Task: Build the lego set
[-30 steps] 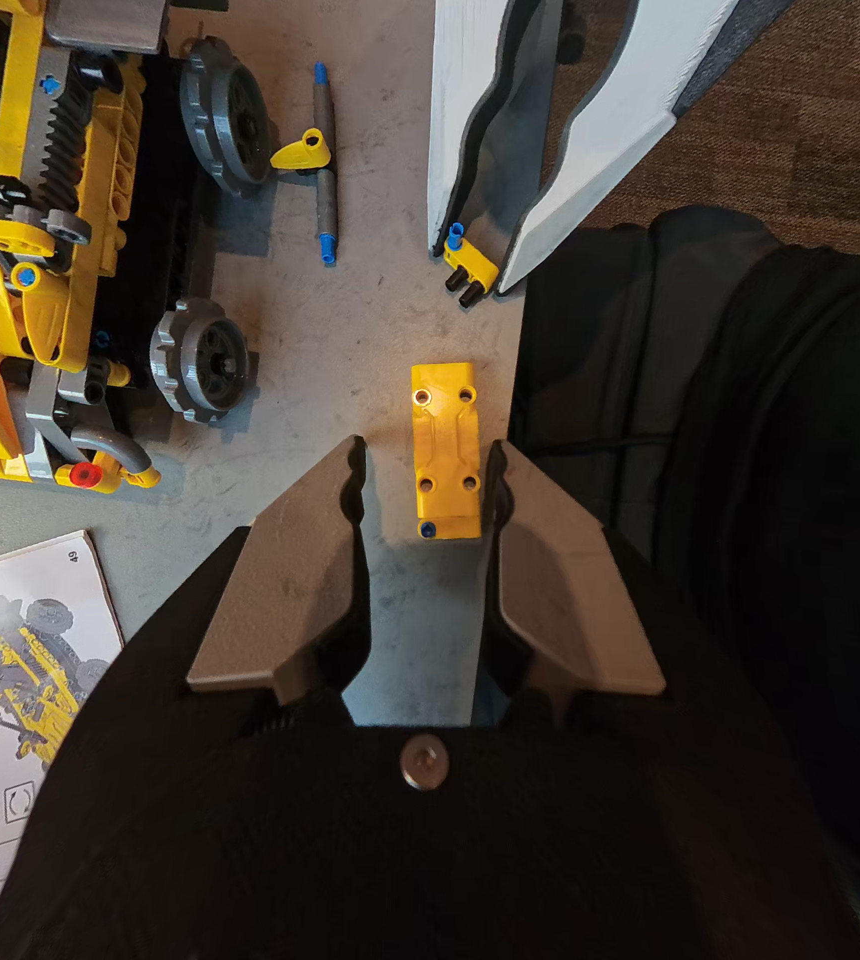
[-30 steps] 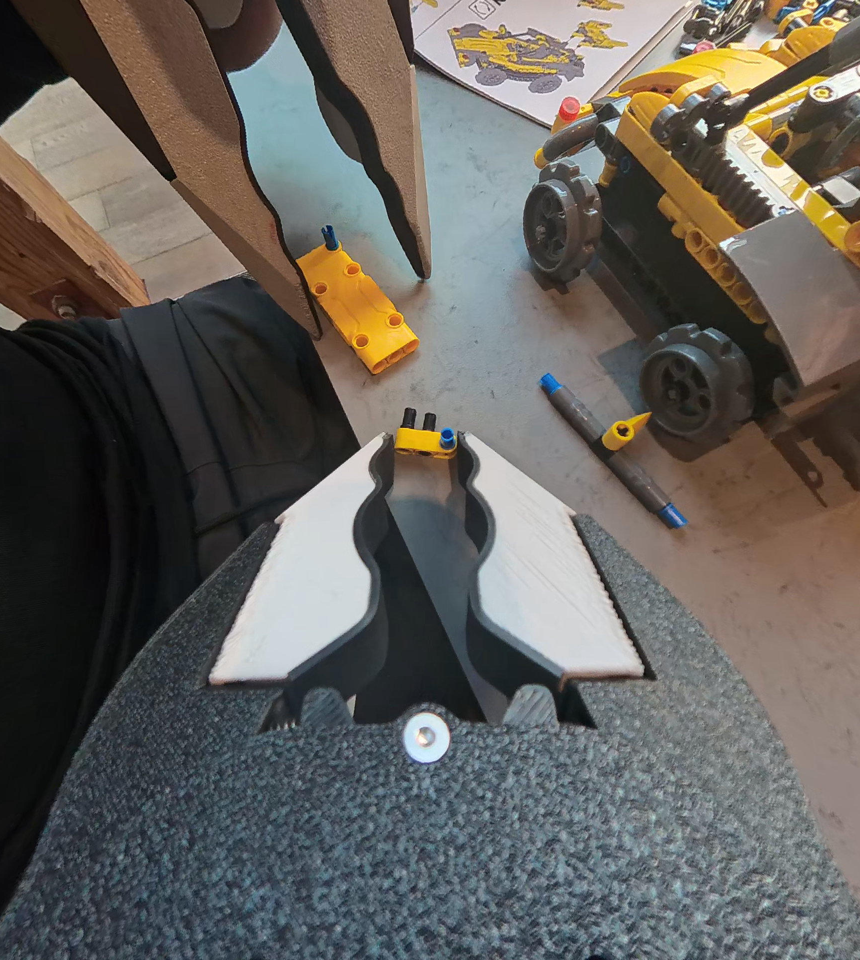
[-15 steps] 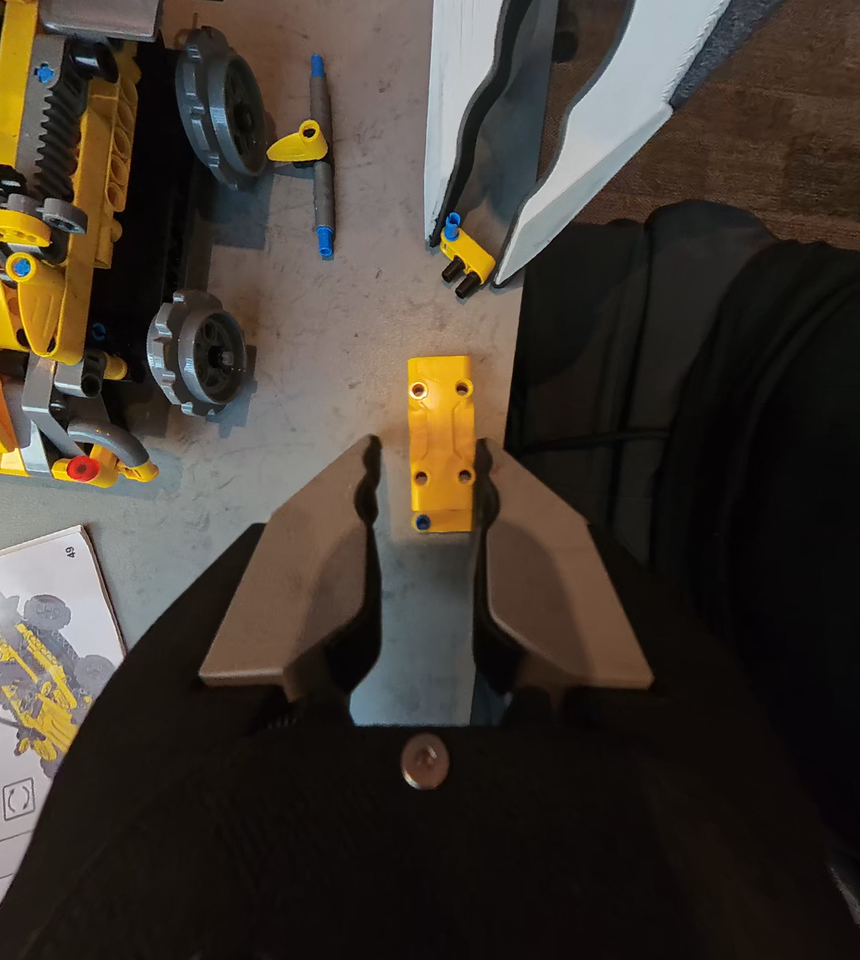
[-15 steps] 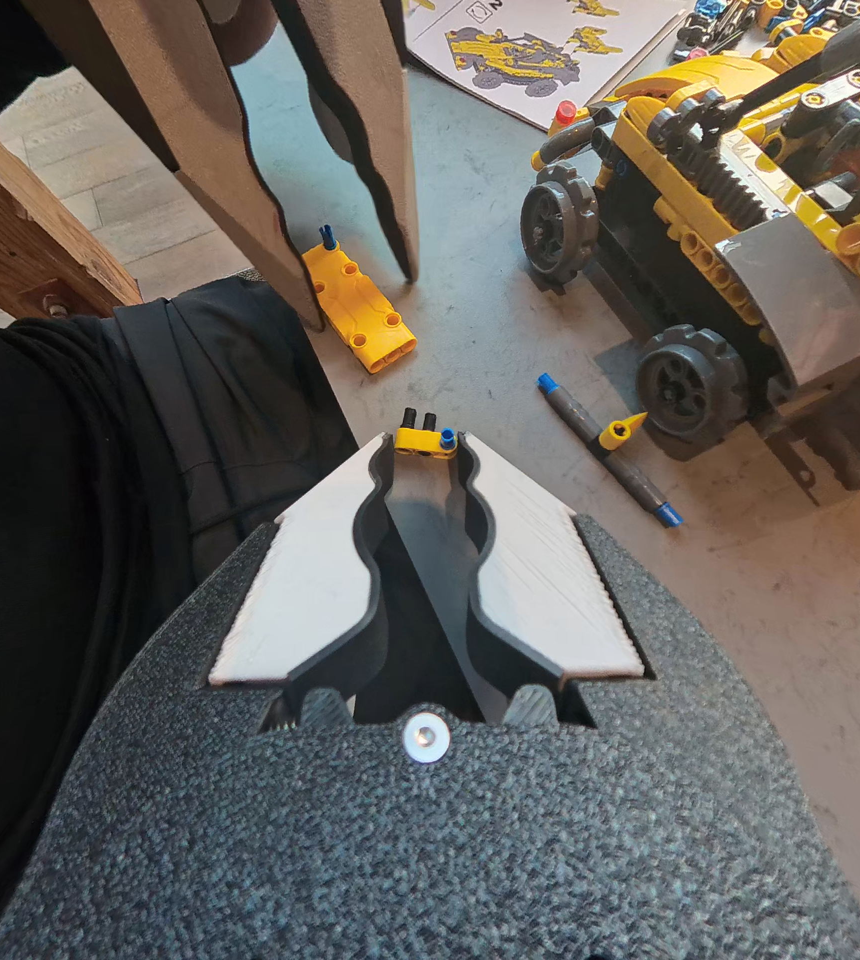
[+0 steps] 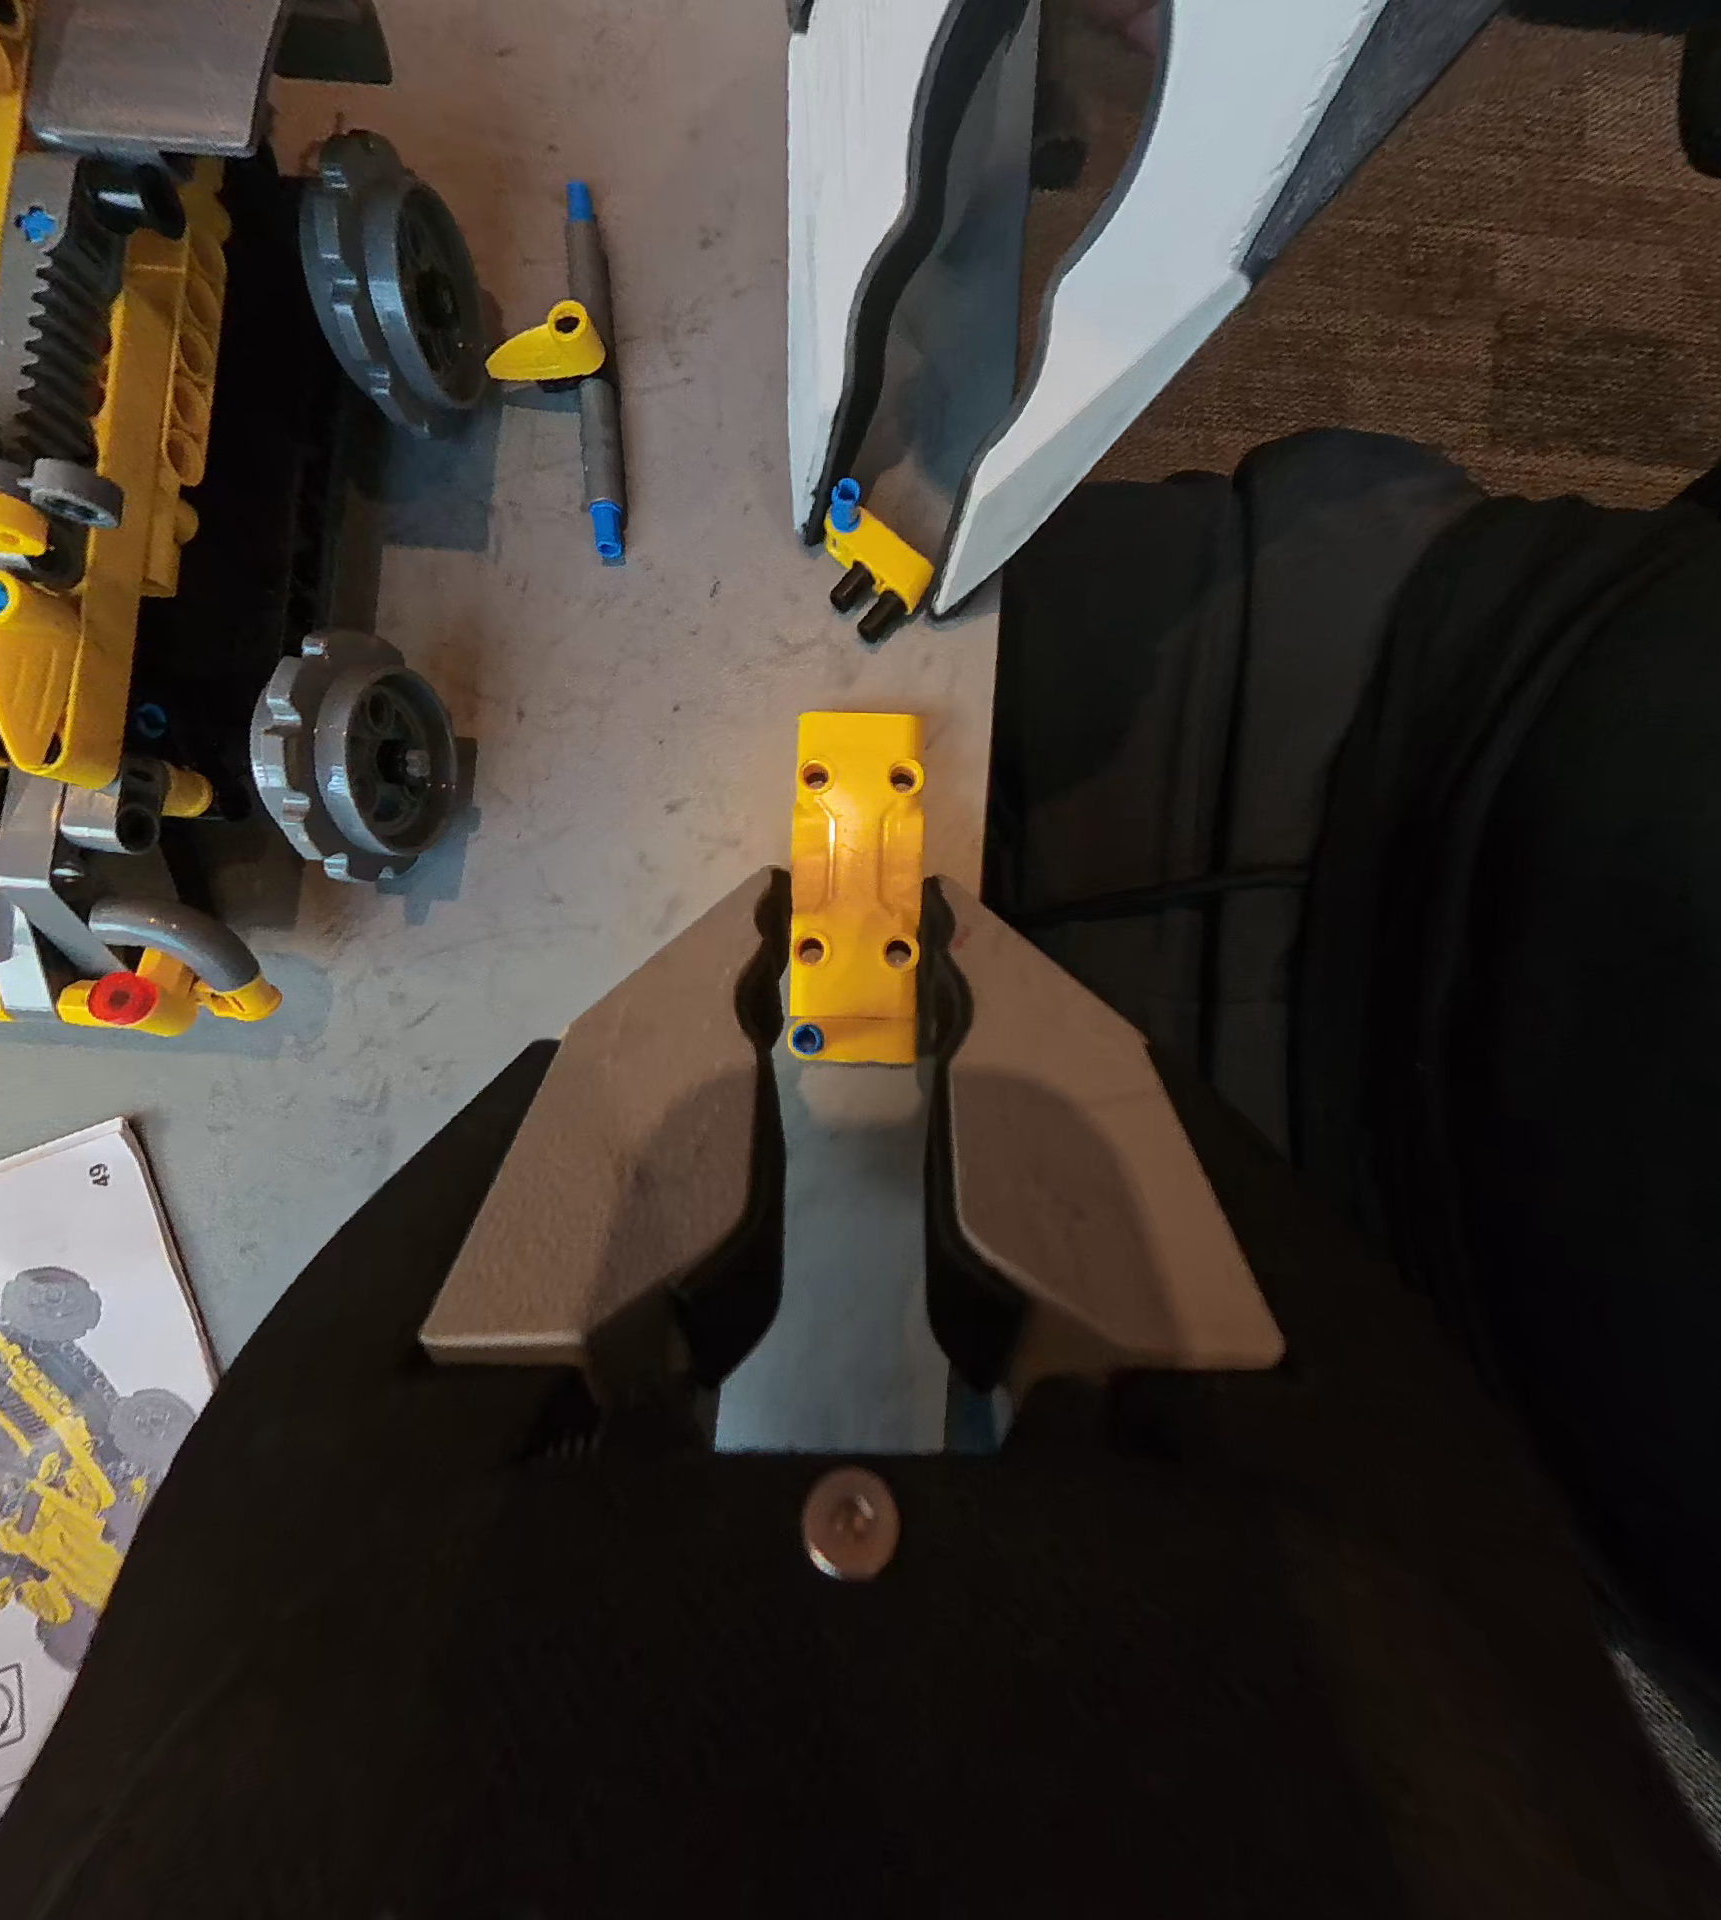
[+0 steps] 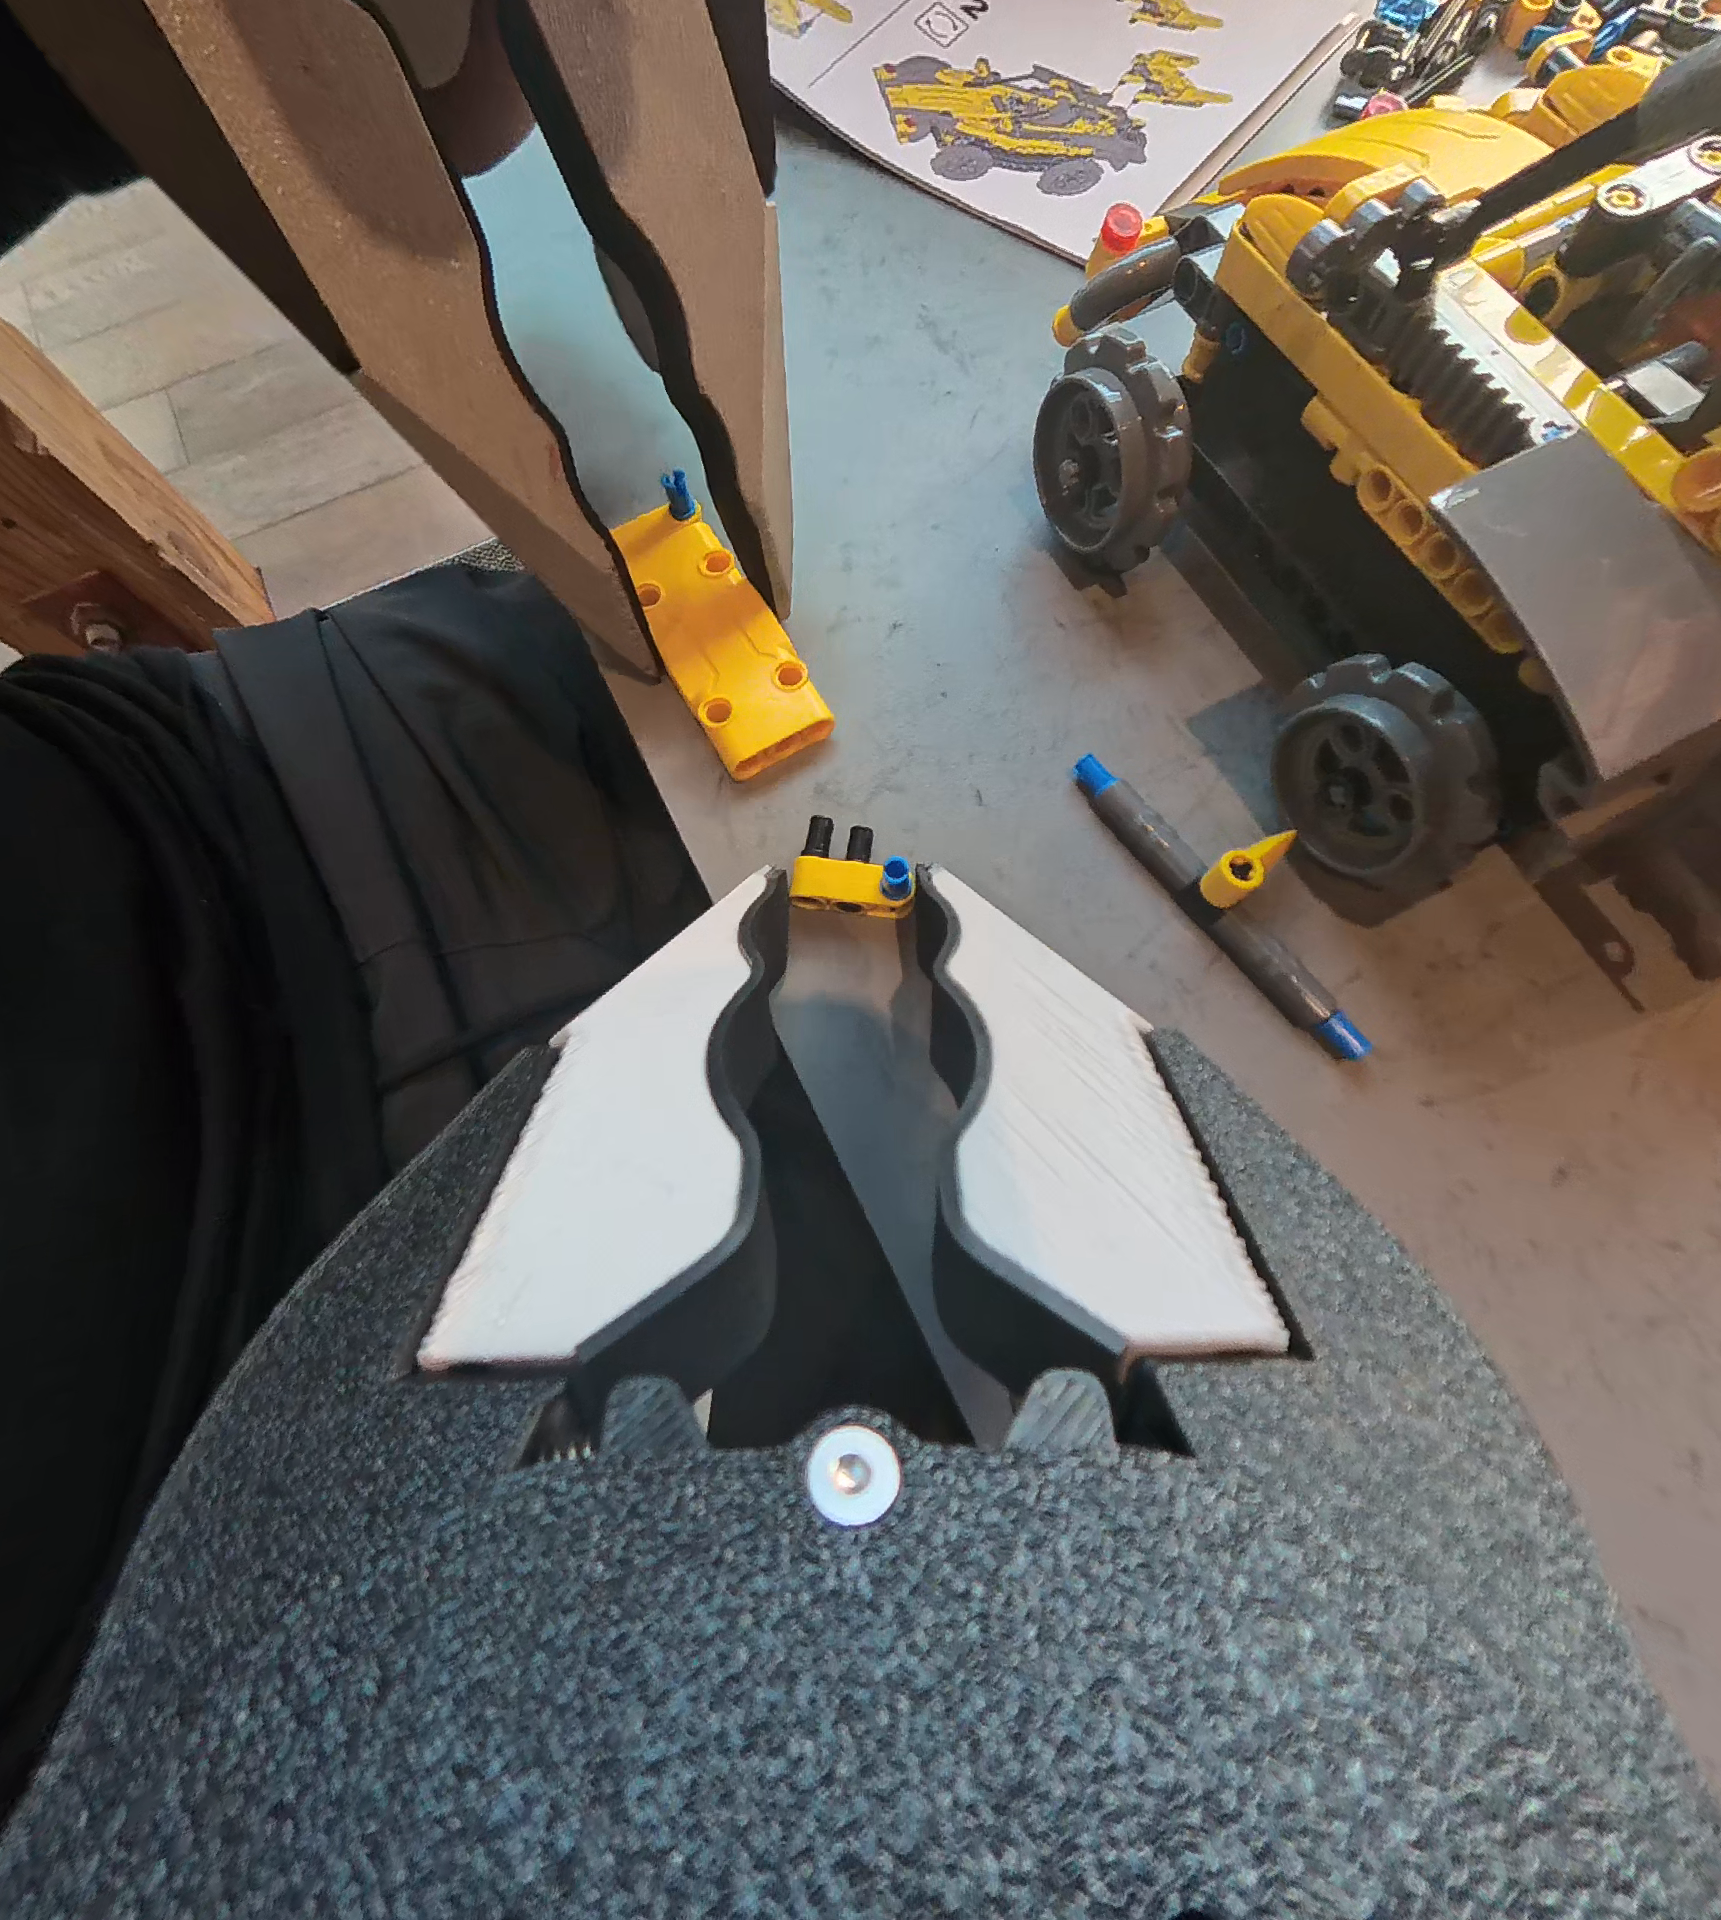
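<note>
Left gripper (image 5: 851, 914), fingers straddling the near half of the yellow panel (image 5: 857, 842) and closed to its sides, long axis in line with the fingers, on the grey table (image 5: 627, 675) by its edge; right gripper (image 6: 851, 883) clamps a small yellow connector (image 6: 851, 885) just beyond.

I see printed numbers on the instruction booklet (image 5: 25, 1455) lying at the near left of my worktop (image 5: 627, 675).
</note>
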### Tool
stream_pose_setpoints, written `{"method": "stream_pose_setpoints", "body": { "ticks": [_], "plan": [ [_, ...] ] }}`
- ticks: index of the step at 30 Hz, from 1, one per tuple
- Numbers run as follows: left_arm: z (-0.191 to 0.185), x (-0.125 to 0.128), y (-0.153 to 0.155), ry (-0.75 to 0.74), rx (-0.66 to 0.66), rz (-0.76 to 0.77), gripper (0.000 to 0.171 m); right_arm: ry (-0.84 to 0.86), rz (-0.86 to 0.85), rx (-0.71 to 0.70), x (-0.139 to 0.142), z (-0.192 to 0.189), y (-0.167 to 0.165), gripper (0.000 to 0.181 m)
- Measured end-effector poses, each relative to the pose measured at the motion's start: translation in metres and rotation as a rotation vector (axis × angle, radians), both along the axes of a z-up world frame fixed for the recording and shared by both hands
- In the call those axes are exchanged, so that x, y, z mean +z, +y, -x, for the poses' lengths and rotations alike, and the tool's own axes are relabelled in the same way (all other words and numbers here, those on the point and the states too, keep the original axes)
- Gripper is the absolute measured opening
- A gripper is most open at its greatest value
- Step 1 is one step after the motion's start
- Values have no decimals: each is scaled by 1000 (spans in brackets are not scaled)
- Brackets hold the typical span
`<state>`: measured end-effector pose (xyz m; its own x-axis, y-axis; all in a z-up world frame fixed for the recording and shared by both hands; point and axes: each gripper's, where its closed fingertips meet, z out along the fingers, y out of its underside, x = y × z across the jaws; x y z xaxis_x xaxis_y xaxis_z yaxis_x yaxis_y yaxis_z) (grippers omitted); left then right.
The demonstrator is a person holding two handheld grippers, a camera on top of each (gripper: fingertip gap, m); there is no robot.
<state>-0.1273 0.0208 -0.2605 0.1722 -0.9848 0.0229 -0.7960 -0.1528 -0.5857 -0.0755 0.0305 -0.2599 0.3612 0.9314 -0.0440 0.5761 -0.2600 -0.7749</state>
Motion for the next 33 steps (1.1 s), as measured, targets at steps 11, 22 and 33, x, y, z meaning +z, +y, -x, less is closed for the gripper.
{"method": "stream_pose_setpoints", "body": {
  "ticks": [11, 22, 33],
  "plan": [
    [1, 1, 4, 34, 13, -47, 25, -17, 21, -30, 0, 2, -1, 24],
    [-6, 0, -2, -39, -26, -18, 22, 0, 9, -43, 0, 9, 0, 24],
    [-8, 0, -5, -66, -90, -27, 21, -3, -24, 40, 1, 8, -5, 24]
  ]
}}
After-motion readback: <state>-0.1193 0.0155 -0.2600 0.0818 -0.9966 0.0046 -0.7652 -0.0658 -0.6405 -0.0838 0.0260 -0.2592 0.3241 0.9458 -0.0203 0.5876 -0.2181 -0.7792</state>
